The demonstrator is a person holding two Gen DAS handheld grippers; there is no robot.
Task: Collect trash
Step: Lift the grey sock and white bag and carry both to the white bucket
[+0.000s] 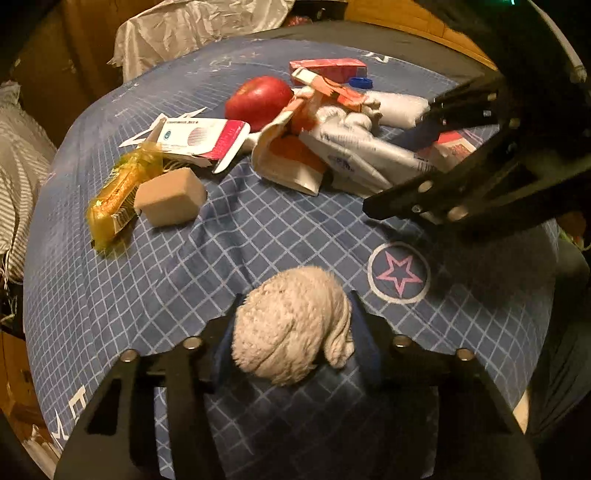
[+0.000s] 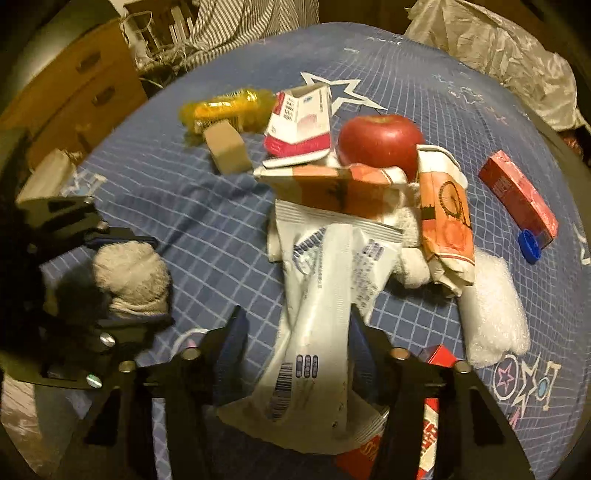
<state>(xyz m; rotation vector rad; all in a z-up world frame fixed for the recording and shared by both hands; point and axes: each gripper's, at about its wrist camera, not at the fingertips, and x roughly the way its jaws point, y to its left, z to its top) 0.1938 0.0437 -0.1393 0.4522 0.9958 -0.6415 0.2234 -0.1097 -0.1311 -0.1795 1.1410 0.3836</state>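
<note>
My left gripper (image 1: 293,325) is shut on a fluffy white wad (image 1: 291,325), held just above the blue grid cloth (image 1: 147,295); it also shows in the right wrist view (image 2: 131,277). My right gripper (image 2: 295,332) stands with its fingers on either side of a white printed plastic bag (image 2: 325,295), which lies between them. That gripper shows in the left wrist view (image 1: 424,158) over the pile. The pile holds torn orange-white paper packaging (image 2: 447,221), a red-white carton (image 2: 303,122), a bubble-wrap piece (image 2: 495,306) and a yellow wrapper (image 1: 118,192).
A red apple (image 2: 380,142), a tan block (image 1: 170,197), a red box (image 2: 517,192) and a blue bottle cap (image 2: 529,245) lie on the cloth. A red box (image 2: 432,417) sits under my right fingers. A crumpled white bag (image 1: 192,33) lies beyond the cloth's far edge.
</note>
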